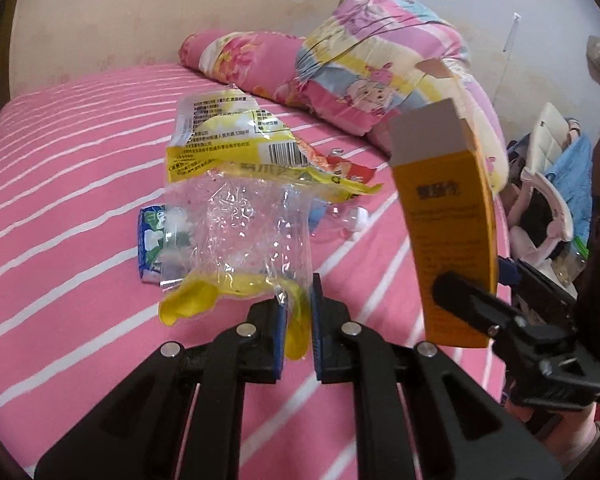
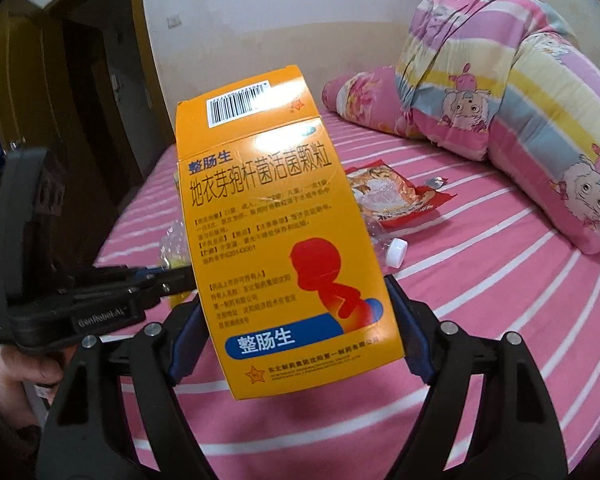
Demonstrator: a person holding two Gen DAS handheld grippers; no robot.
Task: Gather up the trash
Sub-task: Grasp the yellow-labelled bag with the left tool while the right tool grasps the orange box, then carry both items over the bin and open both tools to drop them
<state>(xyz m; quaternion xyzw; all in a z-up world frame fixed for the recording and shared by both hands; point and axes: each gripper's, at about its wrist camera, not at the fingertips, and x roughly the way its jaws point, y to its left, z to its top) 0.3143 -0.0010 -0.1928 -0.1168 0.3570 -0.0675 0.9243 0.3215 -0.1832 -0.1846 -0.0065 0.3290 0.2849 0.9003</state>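
My left gripper (image 1: 298, 316) is shut on a clear and yellow plastic wrapper (image 1: 244, 216) and holds it above the pink striped bed (image 1: 60, 200). My right gripper (image 2: 296, 312) is shut on an orange medicine box (image 2: 276, 240), held upright over the bed; the box also shows in the left wrist view (image 1: 448, 232). On the bed lie a red snack wrapper (image 2: 396, 196), a crushed clear bottle with a white cap (image 2: 396, 252) and a small green and blue packet (image 1: 152, 248).
A rolled pink floral pillow (image 1: 236, 60) and a folded cartoon quilt (image 2: 520, 112) lie at the far end of the bed against the wall. Clutter stands beside the bed at the right (image 1: 552, 200). A dark doorway (image 2: 80, 100) is at the left.
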